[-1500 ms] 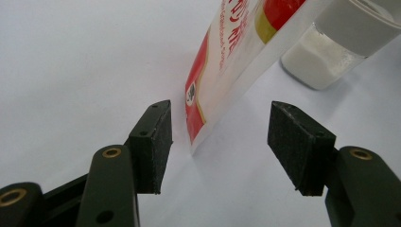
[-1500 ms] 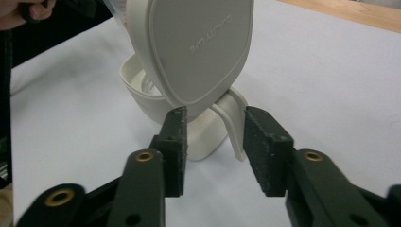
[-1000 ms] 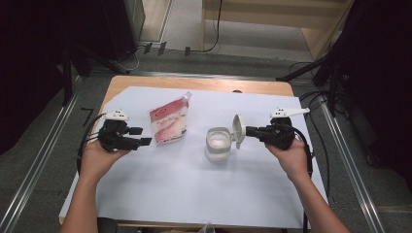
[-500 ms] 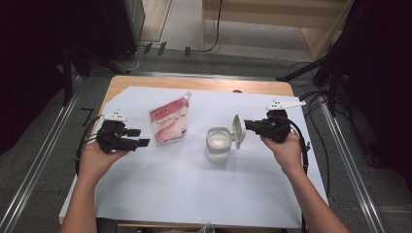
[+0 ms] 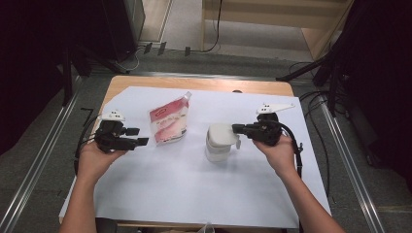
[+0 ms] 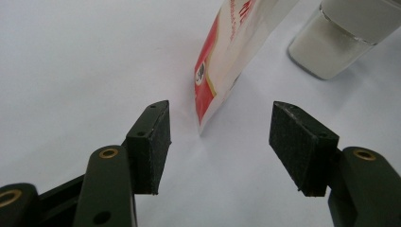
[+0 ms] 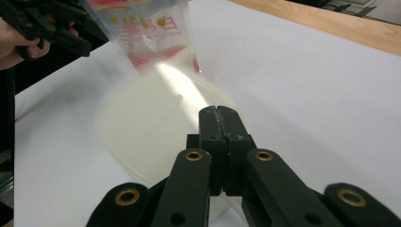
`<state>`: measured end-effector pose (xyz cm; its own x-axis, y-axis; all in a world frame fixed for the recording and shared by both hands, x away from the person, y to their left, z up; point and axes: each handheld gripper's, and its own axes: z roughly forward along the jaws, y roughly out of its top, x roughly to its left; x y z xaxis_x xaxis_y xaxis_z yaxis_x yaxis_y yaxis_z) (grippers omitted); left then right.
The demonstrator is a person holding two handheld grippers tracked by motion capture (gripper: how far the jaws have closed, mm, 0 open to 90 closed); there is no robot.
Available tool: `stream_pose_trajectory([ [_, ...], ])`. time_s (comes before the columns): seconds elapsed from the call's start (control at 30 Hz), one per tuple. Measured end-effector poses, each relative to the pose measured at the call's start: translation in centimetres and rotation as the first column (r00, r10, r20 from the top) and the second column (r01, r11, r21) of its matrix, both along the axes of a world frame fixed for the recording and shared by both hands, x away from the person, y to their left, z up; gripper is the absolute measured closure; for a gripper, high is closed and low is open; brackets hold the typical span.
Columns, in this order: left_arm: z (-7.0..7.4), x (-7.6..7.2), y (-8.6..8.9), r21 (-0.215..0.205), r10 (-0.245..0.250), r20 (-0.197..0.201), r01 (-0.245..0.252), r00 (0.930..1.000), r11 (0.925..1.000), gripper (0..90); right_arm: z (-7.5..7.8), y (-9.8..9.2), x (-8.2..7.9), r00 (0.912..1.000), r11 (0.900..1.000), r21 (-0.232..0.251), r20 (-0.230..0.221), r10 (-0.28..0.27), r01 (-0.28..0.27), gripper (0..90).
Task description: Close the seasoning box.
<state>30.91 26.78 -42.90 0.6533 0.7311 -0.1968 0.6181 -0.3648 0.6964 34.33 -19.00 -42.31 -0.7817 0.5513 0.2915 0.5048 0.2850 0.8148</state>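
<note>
The right gripper (image 5: pixel 237 129) reaches in level, jaws pressed together, tips on the hinged white lid of the clear square container (image 5: pixel 219 143) mid-sheet. The left gripper (image 5: pixel 141 137) rests with jaws apart, empty, just beside the red-and-white plastic pouch (image 5: pixel 169 123). Bare white paper sheet (image 5: pixel 194 189) lies nearer the person.

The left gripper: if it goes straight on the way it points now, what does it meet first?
Probably the red and white plastic pouch: its lower corner lies just ahead between the open jaws of the left gripper. The white lidded jar stands farther off, to the side.
</note>
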Motion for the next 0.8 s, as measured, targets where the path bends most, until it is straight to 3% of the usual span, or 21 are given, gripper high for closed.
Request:
stream_pose_trajectory([
  [0.13,0.0,0.0,0.0,0.005,-0.004,0.001,0.004,1.0,1.0,40.3,0.0,0.3,-0.1,1.0,1.0,-0.005,-0.004,0.008,-0.008,86.5],
  [0.27,0.0,0.0,0.0,0.006,-0.003,-0.001,0.003,1.0,1.0,40.2,0.0,0.3,-0.1,0.9999,1.0,-0.008,0.003,0.017,-0.017,72.7],
  [0.43,-0.1,0.0,-0.1,0.002,-0.004,0.004,0.004,1.0,1.0,39.9,0.0,0.0,-0.1,0.9989,1.0,-0.027,0.047,-0.001,0.002,54.9],
  [0.8,-0.1,0.0,-0.1,0.005,0.003,0.008,-0.003,1.0,1.0,39.7,-0.7,-3.4,-0.3,0.993,0.995,-0.012,0.071,-0.094,0.095,47.9],
])
